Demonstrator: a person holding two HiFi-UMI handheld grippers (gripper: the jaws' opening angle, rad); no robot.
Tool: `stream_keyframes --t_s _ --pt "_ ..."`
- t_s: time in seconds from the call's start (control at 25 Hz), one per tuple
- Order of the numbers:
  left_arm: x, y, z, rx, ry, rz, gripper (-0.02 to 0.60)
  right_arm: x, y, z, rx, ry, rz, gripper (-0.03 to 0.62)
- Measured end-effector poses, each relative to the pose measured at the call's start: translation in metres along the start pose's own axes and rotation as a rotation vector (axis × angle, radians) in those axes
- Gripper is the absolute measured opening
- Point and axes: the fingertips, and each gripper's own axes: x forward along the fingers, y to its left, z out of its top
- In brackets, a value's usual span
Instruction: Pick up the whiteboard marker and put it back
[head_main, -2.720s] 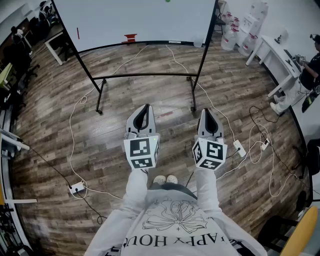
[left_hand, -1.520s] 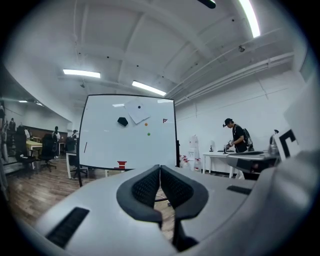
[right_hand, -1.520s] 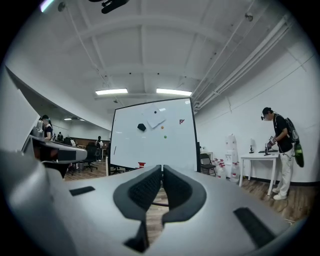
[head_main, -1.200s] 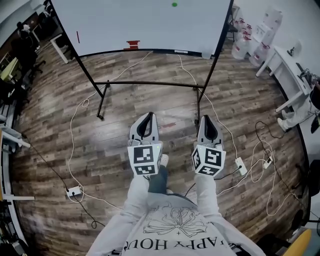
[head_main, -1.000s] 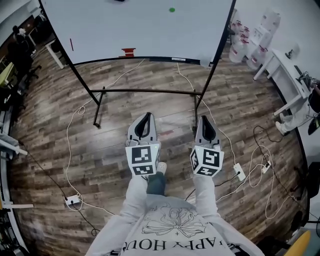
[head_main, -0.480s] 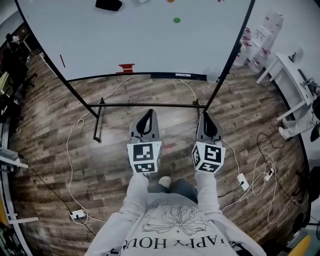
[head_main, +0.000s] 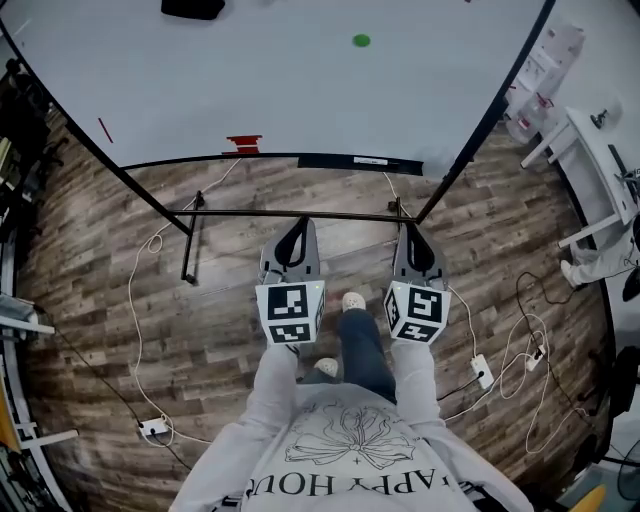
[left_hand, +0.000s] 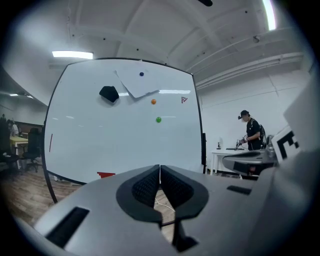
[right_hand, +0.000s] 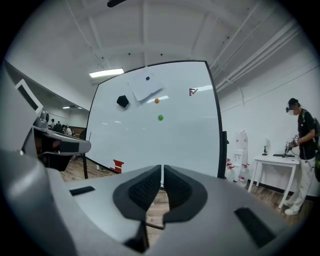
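The whiteboard (head_main: 300, 80) on its black stand fills the top of the head view. A thin red stick (head_main: 104, 129), perhaps the marker, clings to the board's left part; it also appears in the left gripper view (left_hand: 50, 142). A blocky red item (head_main: 243, 144) sits on the board's ledge. My left gripper (head_main: 293, 232) and right gripper (head_main: 417, 238) are held side by side over the floor, short of the stand's crossbar (head_main: 290, 213), pointing at the board. Both are shut with nothing between their jaws, as the left gripper view (left_hand: 160, 167) and right gripper view (right_hand: 162, 167) show.
On the board are a black eraser (left_hand: 109, 93), a pinned paper sheet (left_hand: 137, 85) and a green magnet (head_main: 361, 41). Cables and power strips (head_main: 481, 371) lie on the wood floor. A white table (head_main: 590, 150) and a person (left_hand: 251, 132) stand at the right.
The whiteboard has come nearer and grown larger as the person walks toward it. Both grippers moved forward together and stayed shut.
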Motion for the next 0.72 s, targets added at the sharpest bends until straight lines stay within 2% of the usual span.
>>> stream_keyframes --t_s 0.28,0.56,0.72 --pt "0.087 0.008 0.005 -0.010 0.021 0.050 0.008 0.094 -0.034 0.003 -0.051 0.022 0.047 0.003" --pt "0.162 0.017 0.013 -0.008 0.050 0.111 0.008 0.182 -0.057 0.001 -0.143 0.076 0.136 0.009" --pt "0.190 0.024 0.010 -0.016 0.073 0.154 0.008 0.217 -0.055 -0.012 -0.235 0.132 0.233 0.078"
